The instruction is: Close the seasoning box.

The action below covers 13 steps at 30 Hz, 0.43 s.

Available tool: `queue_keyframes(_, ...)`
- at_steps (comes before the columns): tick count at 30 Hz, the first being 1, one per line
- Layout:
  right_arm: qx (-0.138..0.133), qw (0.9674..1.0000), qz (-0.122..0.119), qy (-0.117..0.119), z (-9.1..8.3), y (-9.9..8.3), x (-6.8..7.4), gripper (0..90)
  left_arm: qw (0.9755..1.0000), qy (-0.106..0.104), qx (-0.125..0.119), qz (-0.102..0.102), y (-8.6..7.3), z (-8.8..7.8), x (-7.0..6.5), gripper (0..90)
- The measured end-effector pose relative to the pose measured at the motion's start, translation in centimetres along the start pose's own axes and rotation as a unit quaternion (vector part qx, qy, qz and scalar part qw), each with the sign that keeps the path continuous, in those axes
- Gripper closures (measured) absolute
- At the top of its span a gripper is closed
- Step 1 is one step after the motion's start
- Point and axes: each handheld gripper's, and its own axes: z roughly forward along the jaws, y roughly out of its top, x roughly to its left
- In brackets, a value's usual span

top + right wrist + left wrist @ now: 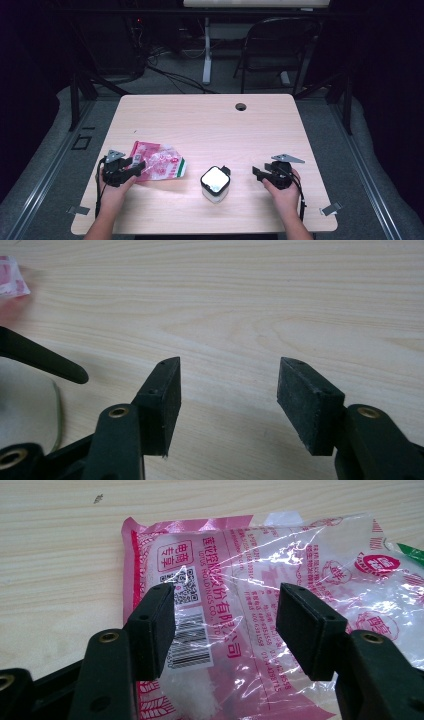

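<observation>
**Left Gripper Poised Over the Bag, Right One Held Off**

The pink and clear plastic bag (157, 165) was seen lying flat on the left part of the table (210, 120), printed side up (a barcode and white grains could be made out in the left gripper view). The left gripper (141, 164) was held at the bag's left end, its jaws spread wide above the film, nothing pinched. The right gripper (256, 173) was kept near the right edge, jaws likewise spread over bare wood. Between the two, a small white container (215, 184) was left standing, just right of the bag.
</observation>
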Motion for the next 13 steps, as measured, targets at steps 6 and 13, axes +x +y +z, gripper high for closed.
queue_keyframes(6, -0.003, 0.9997, 0.013, 0.018, -0.11, -0.05, 0.14, 42.4, 1.0000, 0.003, 0.004, -0.001, -0.01, 0.00, -0.07, 40.3)
queue_keyframes(13, 0.002, 0.9999, 0.006, 0.008, -0.07, -0.17, 0.10, 41.7, 0.9999, 0.008, 0.001, -0.008, 0.03, -0.03, 0.09, 39.9)
